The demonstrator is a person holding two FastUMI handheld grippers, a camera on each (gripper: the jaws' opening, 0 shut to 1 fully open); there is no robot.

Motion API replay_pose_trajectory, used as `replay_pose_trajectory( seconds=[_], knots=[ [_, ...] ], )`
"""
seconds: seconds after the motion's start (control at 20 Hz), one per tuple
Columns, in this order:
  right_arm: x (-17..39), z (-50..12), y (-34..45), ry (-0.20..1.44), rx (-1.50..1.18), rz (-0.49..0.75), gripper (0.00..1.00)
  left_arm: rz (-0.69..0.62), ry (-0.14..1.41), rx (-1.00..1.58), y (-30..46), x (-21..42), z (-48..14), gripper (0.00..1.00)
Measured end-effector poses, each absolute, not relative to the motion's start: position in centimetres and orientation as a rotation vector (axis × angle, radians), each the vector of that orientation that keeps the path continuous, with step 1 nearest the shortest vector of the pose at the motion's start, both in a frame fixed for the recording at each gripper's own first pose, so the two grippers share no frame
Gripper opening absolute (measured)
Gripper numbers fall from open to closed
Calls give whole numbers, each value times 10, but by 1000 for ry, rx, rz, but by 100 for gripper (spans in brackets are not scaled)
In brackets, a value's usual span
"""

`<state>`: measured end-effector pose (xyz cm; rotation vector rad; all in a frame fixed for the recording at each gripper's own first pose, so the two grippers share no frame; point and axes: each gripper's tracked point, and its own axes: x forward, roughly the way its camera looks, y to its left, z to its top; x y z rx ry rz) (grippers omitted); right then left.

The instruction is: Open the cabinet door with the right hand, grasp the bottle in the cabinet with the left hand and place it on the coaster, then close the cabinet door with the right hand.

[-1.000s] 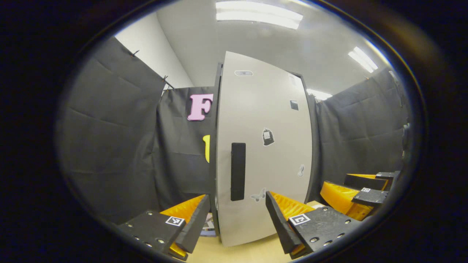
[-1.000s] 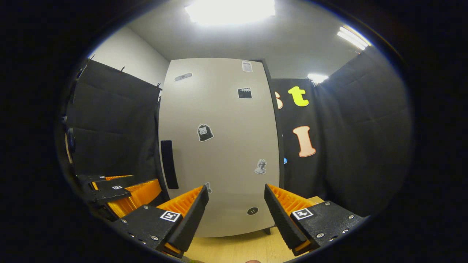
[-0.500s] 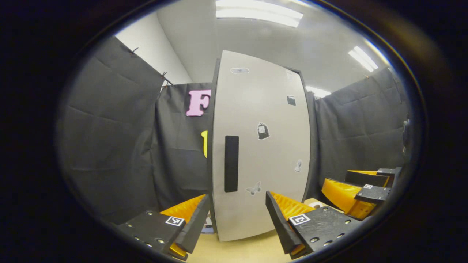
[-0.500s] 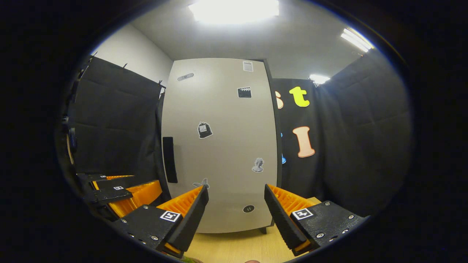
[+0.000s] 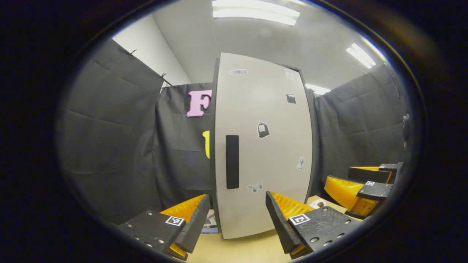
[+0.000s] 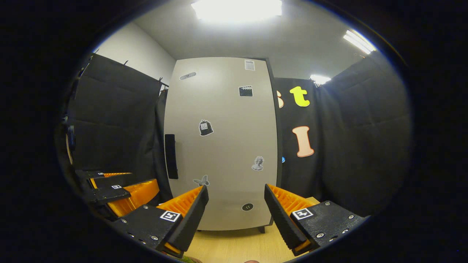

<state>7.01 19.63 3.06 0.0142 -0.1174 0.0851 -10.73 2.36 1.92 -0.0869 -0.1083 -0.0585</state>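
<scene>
Tabletop: light wood grain, seen as a bare strip below the cabinet in both views.

Cabinet door: pale grey, upright, shut flat against its dark frame; it stands on the tabletop on short dark feet. A black vertical handle sits near its left edge in the right gripper view, at in the left gripper view. Several small stickers are scattered over the door, among them a butterfly low down and a round black one near the bottom edge. The bottle is hidden behind the shut door; where it stands inside cannot be told.

Small round object: pale, on the tabletop just right of the cabinet in the left gripper view; too small to say whether it is the coaster.

Printed papers: flat on the tabletop by the cabinet's lower left corner, partly hidden by a finger.

Left gripper: 2 fingers apart, holding nothing, pointed at the door near the handle, not touching it.

Right gripper: 2 fingers apart, holding nothing, pointed at the lower middle of the door, clear of it. It also shows at the right edge of the left gripper view, fingers apart.

Room: black cloth walls on the sides and behind the cabinet, a white wall above the cloth, a grey ceiling with lit strip lights.
</scene>
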Motion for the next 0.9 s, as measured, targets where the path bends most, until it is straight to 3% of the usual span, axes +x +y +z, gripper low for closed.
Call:
replay_pose_trajectory(
  seconds=[0.15,0.2,0.9],
  knots=[
    [68,29,198,-108,12,87,91,-51,-109,-101,28,-111,21,88],
    [68,29,198,-105,11,89,95,-56,-107,-100,28,-111,21,87],
    [72,28,200,-85,31,81,95,-63,-100,-77,37,-107,22,87]
  ],
)
